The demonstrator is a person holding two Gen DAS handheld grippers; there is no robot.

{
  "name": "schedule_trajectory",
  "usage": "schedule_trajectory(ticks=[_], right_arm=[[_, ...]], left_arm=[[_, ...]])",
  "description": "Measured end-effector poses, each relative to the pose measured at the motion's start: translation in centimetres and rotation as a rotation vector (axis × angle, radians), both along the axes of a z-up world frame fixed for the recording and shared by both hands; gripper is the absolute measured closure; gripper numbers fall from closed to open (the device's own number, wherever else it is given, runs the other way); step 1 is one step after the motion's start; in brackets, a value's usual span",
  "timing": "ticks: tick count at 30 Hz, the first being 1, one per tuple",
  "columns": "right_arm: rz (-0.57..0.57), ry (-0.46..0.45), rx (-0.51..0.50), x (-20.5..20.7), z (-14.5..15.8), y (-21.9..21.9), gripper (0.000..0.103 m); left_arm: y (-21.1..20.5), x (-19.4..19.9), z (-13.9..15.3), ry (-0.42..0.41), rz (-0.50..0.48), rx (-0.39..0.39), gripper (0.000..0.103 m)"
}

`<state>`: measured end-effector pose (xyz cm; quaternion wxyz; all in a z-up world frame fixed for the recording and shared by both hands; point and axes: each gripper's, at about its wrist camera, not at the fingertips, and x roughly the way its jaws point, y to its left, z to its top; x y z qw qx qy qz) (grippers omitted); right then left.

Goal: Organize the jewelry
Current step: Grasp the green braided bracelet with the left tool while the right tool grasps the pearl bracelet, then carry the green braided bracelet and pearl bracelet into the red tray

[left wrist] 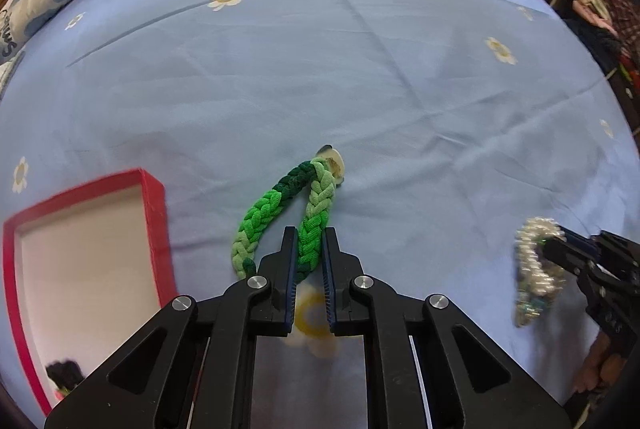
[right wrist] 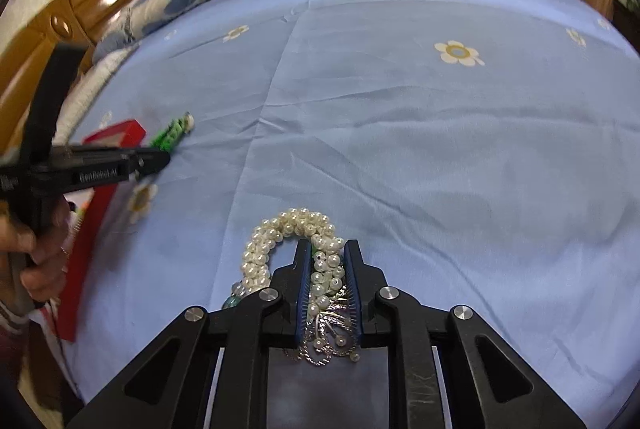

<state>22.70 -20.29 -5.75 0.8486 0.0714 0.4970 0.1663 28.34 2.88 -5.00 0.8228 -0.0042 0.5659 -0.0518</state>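
Left claw (left wrist: 309,241) pinches green braid (left wrist: 280,213); right claw (right wrist: 328,253) pinches pearl bracelet (right wrist: 280,233).

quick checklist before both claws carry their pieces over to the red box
1. Left claw shut on the green braided bracelet: ok, one strand sits between the fingers.
2. Right claw shut on the pearl bracelet: ok, beads are pinched between the pads.
3. Red box open to take items: ok, no lid over it and pale floor showing.
4. Room in the box: ok, only a small dark item in its near corner.
5. Bracelets lifted off the blue bedsheet: cannot tell.
6. Silver chain hanging with the pearls, free of snags: cannot tell.
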Motion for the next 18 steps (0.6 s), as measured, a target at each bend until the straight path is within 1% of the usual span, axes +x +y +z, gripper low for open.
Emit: schedule_trajectory(ticks=[1, 3, 10, 13, 18], right_arm=[[-0.013, 0.004, 0.053, -0.5, 0.3, -0.6, 0.09], [-0.026, 0.006, 0.106, -1.2, 0.6, -1.2, 0.09], [-0.046, -0.045, 0.146, -4.0, 3.0, -1.4, 0.091], [-0.053, -0.057, 0.173, -4.0, 3.8, -1.1, 0.091], [-0.036, -0.077, 0.202, -4.8, 4.8, 0.1, 0.091]], left_arm=[[-0.1, -0.6, 0.3, -0.005, -0.005, -0.009, 0.093], [-0.6, -1.9, 0.9, -0.012, -0.015, -0.035, 0.093], [-1.1, -6.2, 2.8, -0.03, -0.021, -0.105, 0.093], [-1.1, -7.7, 3.5, -0.045, -0.012, -0.132, 0.093], [0.2, -10.5, 5.3, -0.08, 0.019, -0.171, 0.093]])
